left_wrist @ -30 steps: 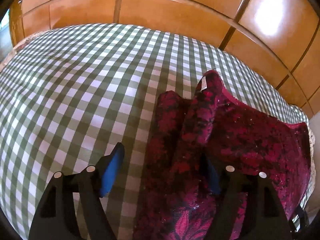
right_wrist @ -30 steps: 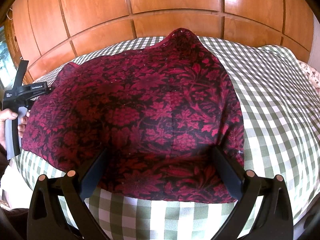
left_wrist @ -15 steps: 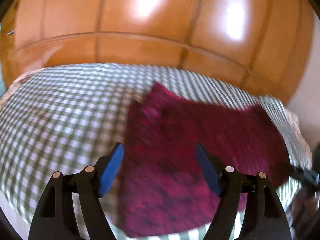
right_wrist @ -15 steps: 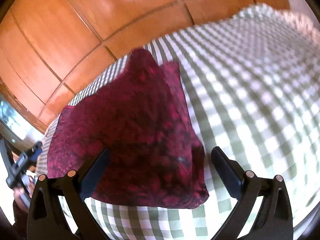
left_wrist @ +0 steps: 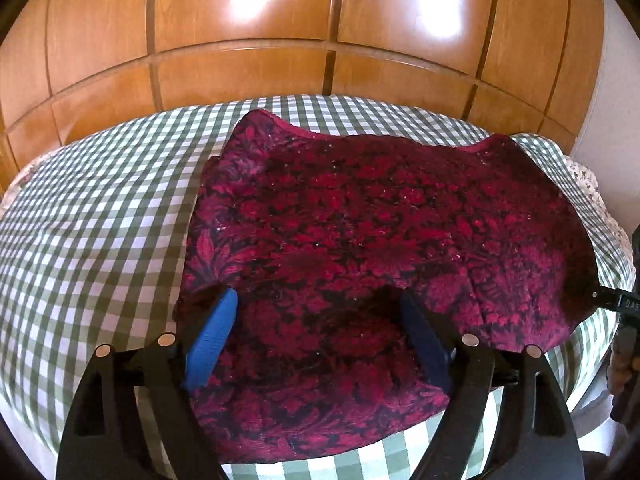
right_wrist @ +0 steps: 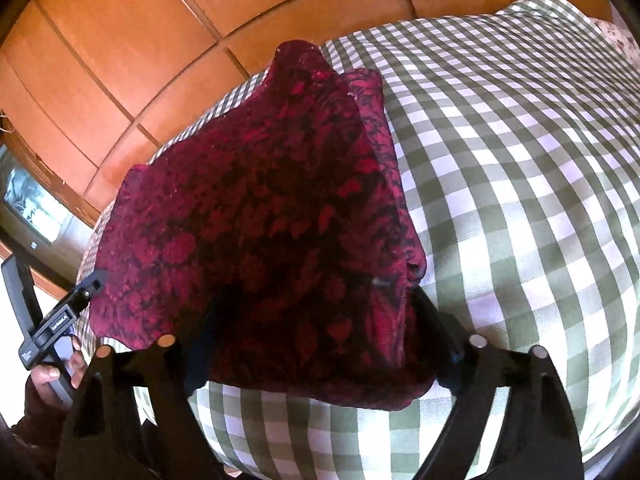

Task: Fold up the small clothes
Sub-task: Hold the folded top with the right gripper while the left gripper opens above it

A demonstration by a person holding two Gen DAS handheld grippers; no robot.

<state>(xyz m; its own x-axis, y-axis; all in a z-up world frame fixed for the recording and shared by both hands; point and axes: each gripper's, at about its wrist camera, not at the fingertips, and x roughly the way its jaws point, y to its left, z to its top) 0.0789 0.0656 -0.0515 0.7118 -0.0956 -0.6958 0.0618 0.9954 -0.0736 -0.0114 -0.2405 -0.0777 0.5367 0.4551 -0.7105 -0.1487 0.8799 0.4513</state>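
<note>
A dark red garment with a black floral pattern (left_wrist: 360, 240) lies folded on a green-and-white checked cloth (left_wrist: 100, 220). My left gripper (left_wrist: 320, 320) is open, its blue-padded fingers (left_wrist: 210, 336) spread over the garment's near left part. In the right wrist view the same garment (right_wrist: 260, 220) lies left of centre, with a folded layer along its right edge. My right gripper (right_wrist: 316, 320) is open, its jaws straddling the garment's near right corner. The left gripper's body (right_wrist: 60, 320) and the hand holding it show at the far left there.
The checked cloth covers a padded surface that drops off at the near edge (right_wrist: 400, 432). A wooden panelled wall (left_wrist: 320, 40) stands right behind it. A floral sheet (left_wrist: 584, 180) shows at the right edge. The right gripper's tip (left_wrist: 616, 300) shows at the garment's right corner.
Both grippers have pulled back and swung to look over the garment. The garment now lies flatter, with its left sleeve part folded in. Both grippers stayed open.
</note>
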